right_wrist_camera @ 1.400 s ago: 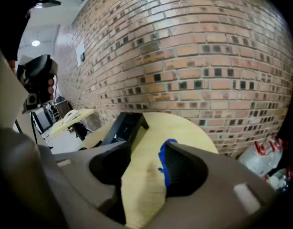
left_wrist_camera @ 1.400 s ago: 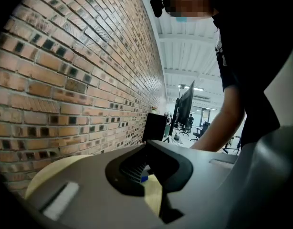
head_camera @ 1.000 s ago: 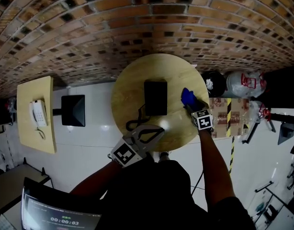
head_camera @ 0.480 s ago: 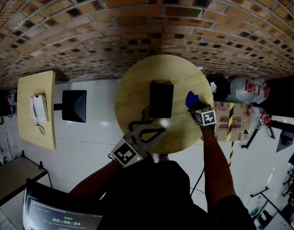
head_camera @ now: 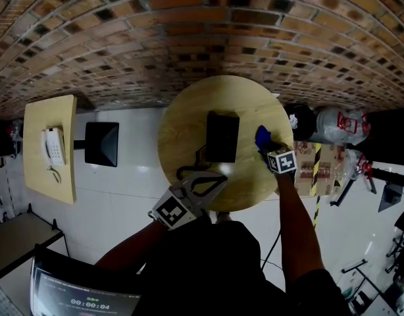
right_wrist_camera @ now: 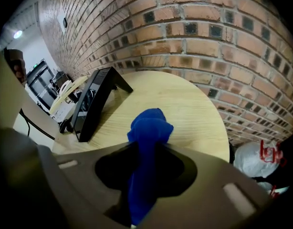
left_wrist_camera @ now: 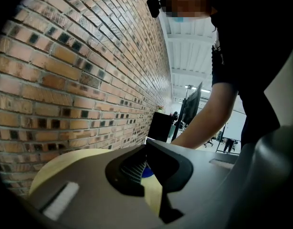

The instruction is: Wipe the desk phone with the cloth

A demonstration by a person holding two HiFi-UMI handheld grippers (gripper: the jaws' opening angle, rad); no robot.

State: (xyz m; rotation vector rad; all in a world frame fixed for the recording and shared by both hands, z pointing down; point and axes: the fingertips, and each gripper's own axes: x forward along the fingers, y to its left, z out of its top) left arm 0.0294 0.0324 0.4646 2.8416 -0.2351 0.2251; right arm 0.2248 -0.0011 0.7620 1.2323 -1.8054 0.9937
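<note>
A black desk phone (head_camera: 222, 137) stands in the middle of the round wooden table (head_camera: 182, 130); in the right gripper view it (right_wrist_camera: 91, 104) leans at the left. A blue cloth (head_camera: 262, 137) lies to its right. My right gripper (head_camera: 266, 149) is at that cloth, its jaws closing, and the cloth (right_wrist_camera: 149, 128) is bunched upright and pinched between them (right_wrist_camera: 146, 149). My left gripper (head_camera: 218, 176) hovers at the table's near edge, jaws together, nothing in them (left_wrist_camera: 146, 149). Its view shows the table edge (left_wrist_camera: 65, 163) and a person's arm.
The phone's black cord (head_camera: 185, 172) coils on the table toward the left gripper. A second table with a white phone (head_camera: 54, 151) and a black stool (head_camera: 101, 145) stand at the left. A white bag (head_camera: 337, 124) and boxes crowd the right. A brick wall runs behind.
The right gripper has moved in over the blue cloth, which now looks narrower and gathered between its jaws. The left gripper has stayed at the table's near edge.
</note>
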